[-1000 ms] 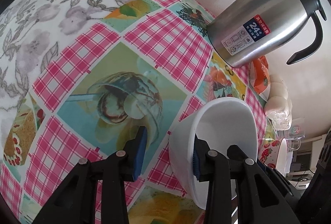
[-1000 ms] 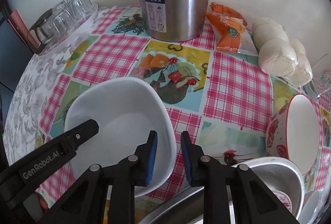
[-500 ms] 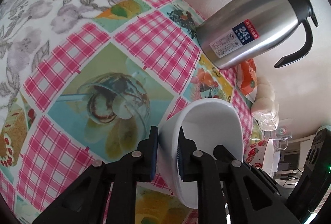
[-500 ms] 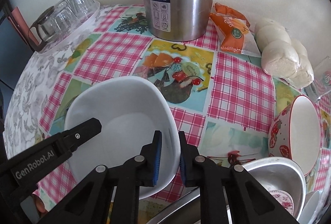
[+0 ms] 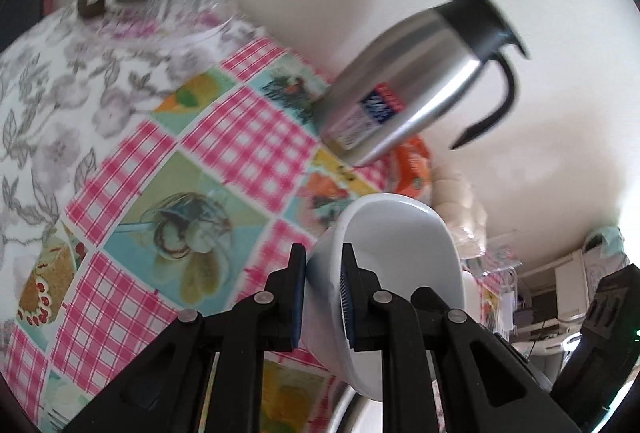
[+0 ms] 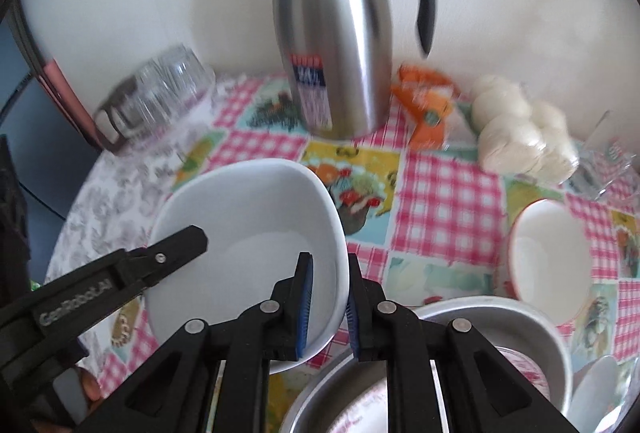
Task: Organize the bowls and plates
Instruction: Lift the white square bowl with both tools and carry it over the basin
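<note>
A white squarish bowl hangs above the checked tablecloth, held from two sides. My left gripper is shut on its near wall, one blue pad outside and one inside. In the right wrist view the same bowl fills the lower left, and my right gripper is shut on its right rim. The left gripper's finger reaches over the bowl's left edge. A strawberry-patterned bowl sits on the table at the right. A metal basin with a patterned dish inside lies under my right fingers.
A steel thermos jug stands at the back by the wall. Upturned glasses on a tray are at the back left. An orange packet, bagged buns and a glass mug crowd the back right.
Both grippers closed onto the white bowl's rim, then rose together with it. The bowl has left the tablecloth, and the table looks farther away in both views.
</note>
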Tool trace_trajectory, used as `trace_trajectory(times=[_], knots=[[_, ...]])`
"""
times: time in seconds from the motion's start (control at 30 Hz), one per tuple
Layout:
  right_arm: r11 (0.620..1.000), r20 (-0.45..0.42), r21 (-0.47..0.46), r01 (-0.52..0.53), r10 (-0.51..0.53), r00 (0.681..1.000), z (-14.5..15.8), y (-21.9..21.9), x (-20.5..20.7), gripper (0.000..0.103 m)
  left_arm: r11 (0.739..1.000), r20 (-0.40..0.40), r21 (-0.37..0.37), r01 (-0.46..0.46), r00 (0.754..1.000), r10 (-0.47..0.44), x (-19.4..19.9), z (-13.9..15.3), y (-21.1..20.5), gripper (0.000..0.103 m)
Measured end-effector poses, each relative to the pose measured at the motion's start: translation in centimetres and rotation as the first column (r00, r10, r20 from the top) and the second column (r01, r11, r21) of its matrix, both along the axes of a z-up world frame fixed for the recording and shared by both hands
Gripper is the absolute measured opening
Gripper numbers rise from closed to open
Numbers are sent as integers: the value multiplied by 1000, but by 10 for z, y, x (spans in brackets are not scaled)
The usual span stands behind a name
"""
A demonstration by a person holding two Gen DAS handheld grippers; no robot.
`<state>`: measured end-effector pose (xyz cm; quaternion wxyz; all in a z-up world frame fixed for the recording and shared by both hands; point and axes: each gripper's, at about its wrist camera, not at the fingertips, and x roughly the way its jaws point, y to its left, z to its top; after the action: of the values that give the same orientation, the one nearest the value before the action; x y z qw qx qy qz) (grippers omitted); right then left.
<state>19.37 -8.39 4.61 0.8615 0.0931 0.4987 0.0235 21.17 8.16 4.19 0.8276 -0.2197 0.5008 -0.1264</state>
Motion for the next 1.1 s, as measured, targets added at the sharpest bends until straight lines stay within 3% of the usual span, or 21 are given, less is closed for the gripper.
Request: trace_trajectory(times=[0.23, 0.37, 0.57, 0.83, 1.1], knots=[[996, 110, 50, 69, -74, 991, 45, -30, -39, 16, 996, 111, 50, 76, 990, -81, -28, 47, -40, 17], [990, 141, 77, 115, -125, 982, 57, -51, -64, 16, 990, 131, 34, 136, 982, -139, -43, 59, -61, 17], [977, 164, 104, 184, -200, 966, 62, -75, -101, 16, 975, 147, 93, 200, 966, -212, -64, 70, -96, 17], [947, 130, 179, 268, -293, 947, 50, -111, -136, 16, 953, 117, 143, 268, 951, -285, -85, 65, -129, 17], [940, 60, 164, 301, -314, 948, 29, -122, -158, 17, 935, 29, 193, 297, 951, -308, -100, 38, -143, 17]])
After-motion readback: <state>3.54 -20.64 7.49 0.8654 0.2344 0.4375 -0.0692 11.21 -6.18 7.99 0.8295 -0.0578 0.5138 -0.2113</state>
